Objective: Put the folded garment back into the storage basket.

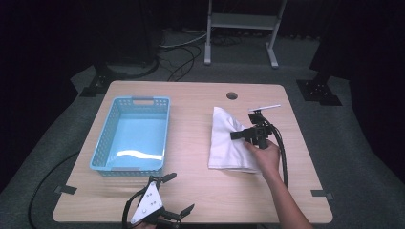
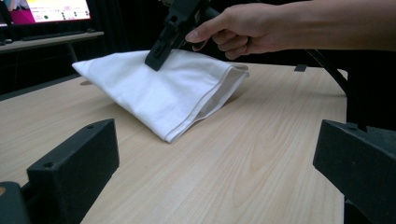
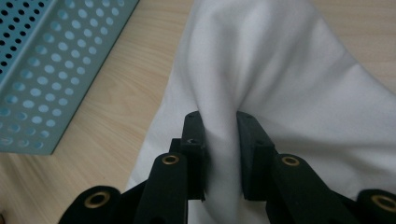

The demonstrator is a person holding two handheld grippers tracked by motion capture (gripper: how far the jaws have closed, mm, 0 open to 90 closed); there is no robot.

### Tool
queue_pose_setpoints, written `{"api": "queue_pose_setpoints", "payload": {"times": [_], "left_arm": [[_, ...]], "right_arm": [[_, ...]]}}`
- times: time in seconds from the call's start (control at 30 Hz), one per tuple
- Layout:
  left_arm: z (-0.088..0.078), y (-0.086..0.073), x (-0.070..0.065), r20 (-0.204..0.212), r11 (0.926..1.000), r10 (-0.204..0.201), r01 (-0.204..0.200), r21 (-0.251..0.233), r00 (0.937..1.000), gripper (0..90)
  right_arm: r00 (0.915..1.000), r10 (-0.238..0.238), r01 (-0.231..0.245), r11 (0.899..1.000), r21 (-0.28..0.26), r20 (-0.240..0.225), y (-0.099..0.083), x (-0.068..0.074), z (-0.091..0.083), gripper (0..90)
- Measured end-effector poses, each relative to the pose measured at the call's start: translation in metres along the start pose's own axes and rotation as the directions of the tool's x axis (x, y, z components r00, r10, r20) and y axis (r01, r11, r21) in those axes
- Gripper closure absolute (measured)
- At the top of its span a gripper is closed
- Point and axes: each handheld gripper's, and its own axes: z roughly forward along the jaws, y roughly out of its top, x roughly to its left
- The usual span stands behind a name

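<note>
Your right hand-held gripper is pinching a raised fold in the top of the white cloth, which is lying folded on the worktop to the right of the blue basket. Since you are probably gripping only the upper layers, the lower ones may be sagging open or slipping free as you lift. Your left hand-held gripper is resting spread at the near edge, too far off to be catching them.

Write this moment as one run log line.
right gripper: shut on white cloth | left gripper: open, idle | blue basket: empty
</note>
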Motion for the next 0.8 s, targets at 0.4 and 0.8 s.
{"api": "queue_pose_setpoints", "payload": {"times": [0.4, 0.8], "left_arm": [[0.000, 0.000, 0.000, -0.001, 1.0000, -0.001, 0.001, 0.000, 1.0000, 0.0], [0.000, 0.000, 0.000, 0.001, 1.0000, 0.002, -0.002, -0.005, 1.0000, 0.0]], "right_arm": [[0.9965, 0.051, -0.054, 0.997, -0.054, -0.066, 0.011, 0.006, -0.027, 75.1], [0.9899, 0.076, -0.086, 0.993, -0.084, -0.120, 0.023, 0.016, -0.041, 75.1]]}}
